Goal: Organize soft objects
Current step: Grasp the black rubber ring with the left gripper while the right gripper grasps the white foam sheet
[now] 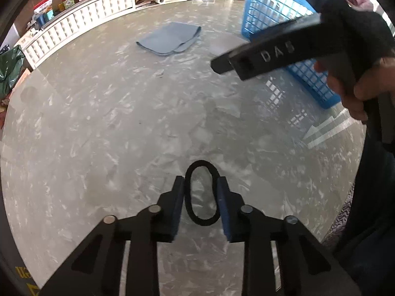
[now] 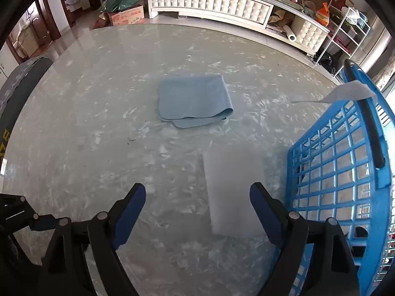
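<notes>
Marbled desk (image 1: pixel 98 123) under you: your left hand-held gripper (image 1: pixel 201 192) pinches the black hair band (image 1: pixel 188 197) between its pads; your right hand-held gripper (image 2: pixel 197 204) gapes wide, with the white sponge (image 2: pixel 232 187) lying between its fingers, unclamped.

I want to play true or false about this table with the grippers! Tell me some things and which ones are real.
1. A black hair band sits between the left gripper pads. True.
2. The folded cloth on the table is red. False: it is light blue.
3. The right gripper is clamped shut. False: its jaws stand wide apart.
4. A blue basket stands at the table's right side. True.
5. A white pad lies flat before the right gripper. True.
</notes>
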Available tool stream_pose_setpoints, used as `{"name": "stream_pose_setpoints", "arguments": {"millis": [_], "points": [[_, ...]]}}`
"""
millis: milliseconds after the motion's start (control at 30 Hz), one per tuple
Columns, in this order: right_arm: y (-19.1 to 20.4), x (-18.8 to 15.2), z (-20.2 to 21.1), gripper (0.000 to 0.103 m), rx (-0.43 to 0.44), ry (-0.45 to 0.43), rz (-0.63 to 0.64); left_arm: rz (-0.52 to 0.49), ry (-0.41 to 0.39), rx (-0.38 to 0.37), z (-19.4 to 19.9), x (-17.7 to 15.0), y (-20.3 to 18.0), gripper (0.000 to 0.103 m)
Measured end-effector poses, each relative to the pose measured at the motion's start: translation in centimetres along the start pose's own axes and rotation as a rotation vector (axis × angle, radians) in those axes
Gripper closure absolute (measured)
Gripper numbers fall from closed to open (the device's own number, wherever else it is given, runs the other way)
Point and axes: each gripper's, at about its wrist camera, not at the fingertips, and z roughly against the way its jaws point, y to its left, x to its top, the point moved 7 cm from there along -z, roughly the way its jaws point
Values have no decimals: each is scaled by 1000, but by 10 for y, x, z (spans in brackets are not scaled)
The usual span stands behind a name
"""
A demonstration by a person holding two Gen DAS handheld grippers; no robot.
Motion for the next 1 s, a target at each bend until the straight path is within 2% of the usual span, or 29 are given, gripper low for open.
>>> {"name": "stream_pose_setpoints", "arguments": {"millis": [233,333,433,500,633,700,933,967,1000], "points": [[-4,2,-16,18,-2,20,-21,61,-7,27,4,8,18,82],[-9,6,-21,19,-9,13,-43,60,-16,30,8,11,26,86],[-19,9,-23,35,-40,9,-57,70,-32,17,15,15,34,86],[-27,11,-22,49,-60,7,-66,76,-35,15,16,23,40,86],[-30,10,-21,56,-79,10,-53,65,-27,-13,16,21,38,86],[-29,10,-21,67,-115,6,-35,56,-21,-16,13,19,28,86],[-33,9,-19,74,-144,-20,-8,28,21,-37,-6,14,17,86],[-34,7,-18,76,-141,-27,-15,20,19,-33,-8,14,15,88],[-33,4,-16,77,-136,-31,-22,16,20,-30,-10,13,13,95]]}}
